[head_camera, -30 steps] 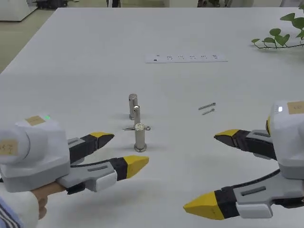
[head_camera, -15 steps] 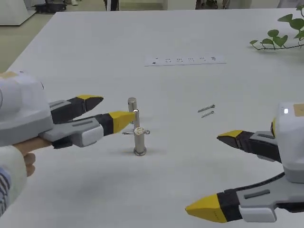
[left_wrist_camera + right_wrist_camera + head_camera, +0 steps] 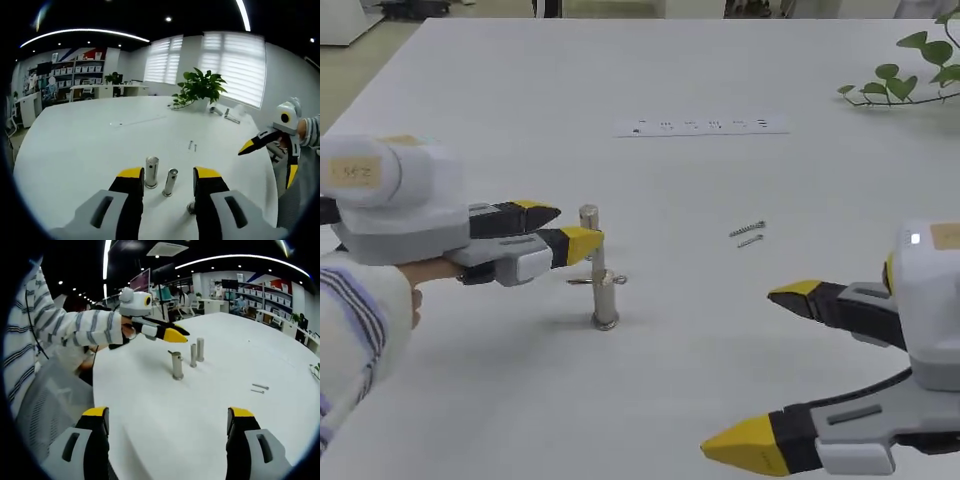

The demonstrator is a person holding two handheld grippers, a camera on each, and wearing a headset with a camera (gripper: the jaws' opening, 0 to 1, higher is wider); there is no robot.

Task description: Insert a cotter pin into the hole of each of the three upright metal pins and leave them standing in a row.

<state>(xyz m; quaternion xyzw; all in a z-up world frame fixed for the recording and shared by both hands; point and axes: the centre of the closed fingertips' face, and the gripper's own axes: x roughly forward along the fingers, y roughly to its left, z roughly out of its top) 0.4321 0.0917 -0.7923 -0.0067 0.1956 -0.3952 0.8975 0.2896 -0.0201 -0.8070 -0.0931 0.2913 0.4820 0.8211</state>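
Metal pins (image 3: 605,300) stand just beyond the left gripper (image 3: 568,228), part-open and empty; right gripper (image 3: 755,371) gapes wide, empty

The tabletop (image 3: 520,90) in front of me is big, white and flat. Three metal pins stand on it in a short row, close together. The front pin (image 3: 606,300) has a thin cotter pin (image 3: 580,281) poking through near its top. The middle pin (image 3: 193,355) and the back pin (image 3: 588,216) stand just behind it. Two loose cotter pins (image 3: 750,234) lie side by side off to the right. Farther back lies a white strip (image 3: 702,126) with small dark marks. Green leaves of a plant (image 3: 910,78) reach over the far right corner.
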